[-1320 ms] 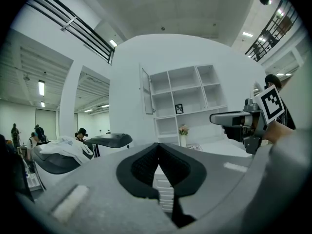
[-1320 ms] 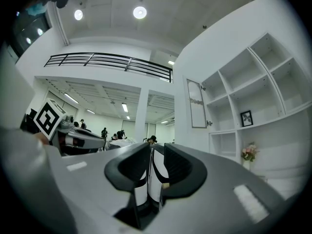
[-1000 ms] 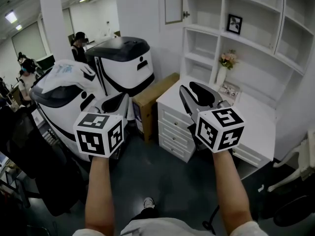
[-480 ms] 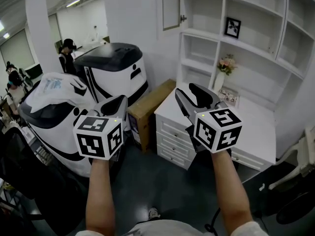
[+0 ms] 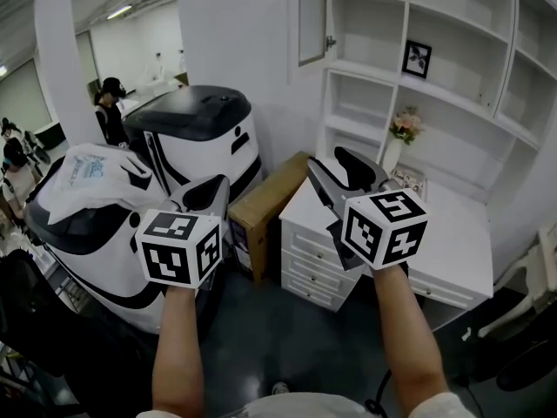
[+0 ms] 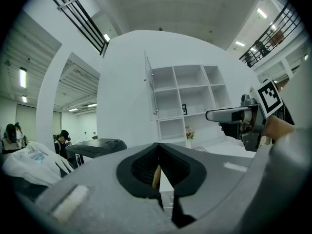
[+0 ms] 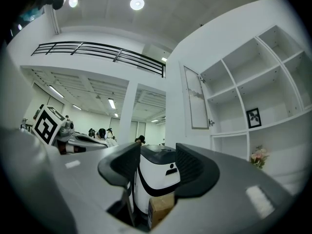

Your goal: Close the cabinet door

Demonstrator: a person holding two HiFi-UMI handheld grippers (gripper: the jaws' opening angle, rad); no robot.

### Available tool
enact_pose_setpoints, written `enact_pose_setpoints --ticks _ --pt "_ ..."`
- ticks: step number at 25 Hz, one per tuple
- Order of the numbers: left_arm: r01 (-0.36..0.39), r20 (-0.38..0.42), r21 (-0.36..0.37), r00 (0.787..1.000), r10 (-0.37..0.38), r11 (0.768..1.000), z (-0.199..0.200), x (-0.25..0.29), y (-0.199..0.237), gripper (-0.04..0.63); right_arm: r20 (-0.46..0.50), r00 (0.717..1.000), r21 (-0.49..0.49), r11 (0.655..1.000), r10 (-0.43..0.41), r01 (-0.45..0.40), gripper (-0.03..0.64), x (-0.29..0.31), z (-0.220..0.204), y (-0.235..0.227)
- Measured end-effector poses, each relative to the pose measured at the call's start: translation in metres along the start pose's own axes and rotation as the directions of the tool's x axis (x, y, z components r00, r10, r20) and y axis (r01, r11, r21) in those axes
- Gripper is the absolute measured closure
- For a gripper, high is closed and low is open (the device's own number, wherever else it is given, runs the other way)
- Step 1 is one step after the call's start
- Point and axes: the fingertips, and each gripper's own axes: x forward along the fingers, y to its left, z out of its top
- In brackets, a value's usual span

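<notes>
on the shelf unit (image 5: 452, 97) the cabinet door (image 5: 312, 20) hung open at 12 o'clock, out of reach, so the right gripper (image 5: 335, 165) aimed level toward it, fingers spreading on nothing, likely for a push, while the left gripper's (image 5: 209, 194) fingers sat pressed together.

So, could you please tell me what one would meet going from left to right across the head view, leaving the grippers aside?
white plastic bag → black-topped white machine → cardboard box → open cabinet door → vase of flowers
</notes>
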Motion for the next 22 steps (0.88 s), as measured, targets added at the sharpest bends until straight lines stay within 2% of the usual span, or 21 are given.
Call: enact_pose_setpoints --ticks 22 --pt "0.014 -0.004 0.031 1.000 -0.013 0.999 -0.007 0.066 0.046 0.595 0.046 0.998 0.007 0.999 -0.034 0.033 0.382 0.084 0.000 -0.029"
